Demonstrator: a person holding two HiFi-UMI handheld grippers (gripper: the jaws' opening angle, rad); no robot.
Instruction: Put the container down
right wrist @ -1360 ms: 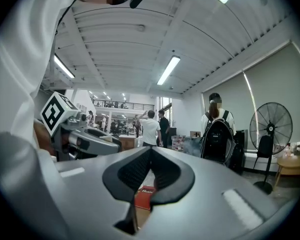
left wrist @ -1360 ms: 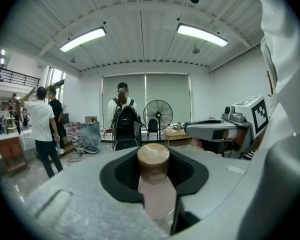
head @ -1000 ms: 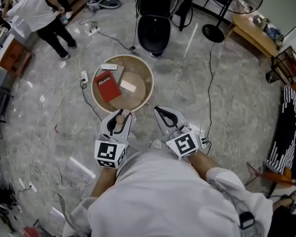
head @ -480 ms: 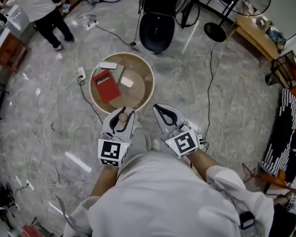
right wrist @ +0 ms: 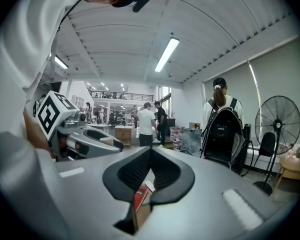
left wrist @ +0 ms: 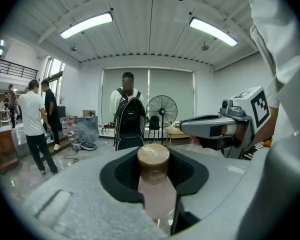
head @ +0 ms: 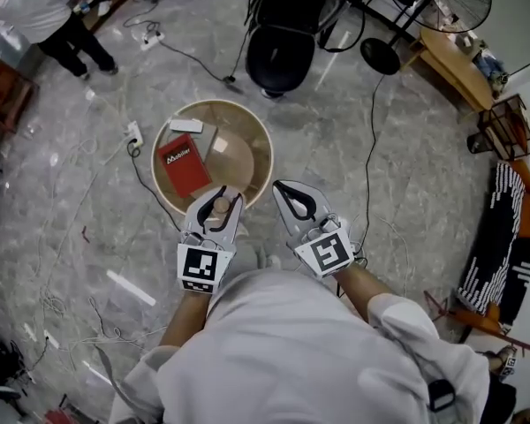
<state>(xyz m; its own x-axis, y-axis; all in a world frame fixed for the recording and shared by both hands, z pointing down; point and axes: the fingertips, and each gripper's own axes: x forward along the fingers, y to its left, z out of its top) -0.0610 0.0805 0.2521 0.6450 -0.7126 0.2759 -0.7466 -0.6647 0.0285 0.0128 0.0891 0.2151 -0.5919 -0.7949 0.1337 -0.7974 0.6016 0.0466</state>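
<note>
In the head view my left gripper (head: 217,198) is shut on a small clear container (head: 220,207) with a tan round lid. It hangs at the near rim of a round wooden table (head: 267,148). The left gripper view shows the container (left wrist: 153,160) upright between the dark pads, lid uppermost. My right gripper (head: 281,189) sits just right of it, off the table's near right edge, jaws shut and empty. Through the small gap under its closed tips (right wrist: 149,153) part of a red book (right wrist: 139,196) shows.
On the table lie the red book (head: 182,163), a beige card (head: 219,146) and a white flat item (head: 186,125). Cables (head: 145,179) run over the marble floor. A black chair (head: 280,56) stands beyond the table, a fan (head: 382,53) and bench at the back right. A person (head: 35,11) stands far left.
Both grippers have edged forward, so the container now hangs at the table's near rim. The view has shifted, and the person at the far left has slid toward the corner.
</note>
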